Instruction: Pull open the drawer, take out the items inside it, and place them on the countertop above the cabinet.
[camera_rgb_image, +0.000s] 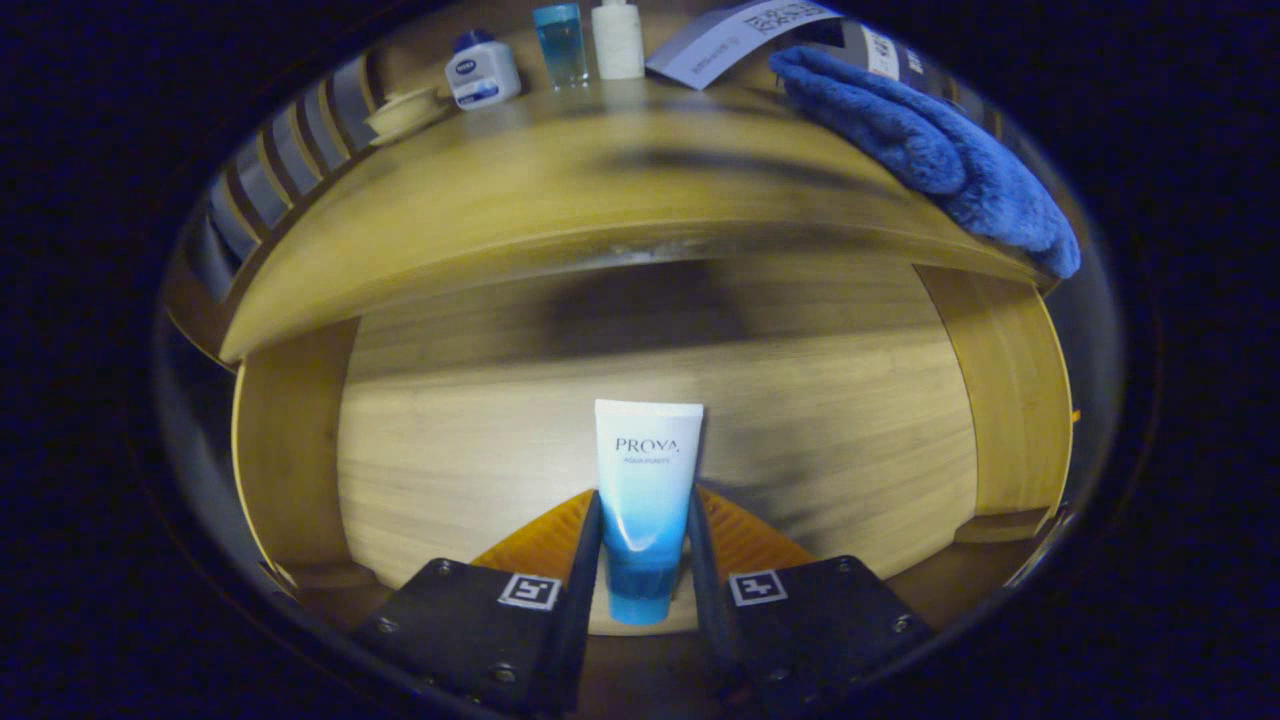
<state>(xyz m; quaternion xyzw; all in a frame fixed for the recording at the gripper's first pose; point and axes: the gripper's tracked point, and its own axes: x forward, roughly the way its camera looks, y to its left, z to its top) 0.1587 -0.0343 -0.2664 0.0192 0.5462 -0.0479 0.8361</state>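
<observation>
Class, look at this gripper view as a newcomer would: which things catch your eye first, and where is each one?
First comes the white-and-blue tube, clamped between the jaws of the gripper over the open wooden drawer. Next is the fluffy blue towel, draped on the countertop above and beyond the jaws. Behind it all, a row of small bottles stands along the countertop's far edge.

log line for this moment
hand-held gripper: shut on tube | drawer: open | countertop: tube not yet placed
</observation>
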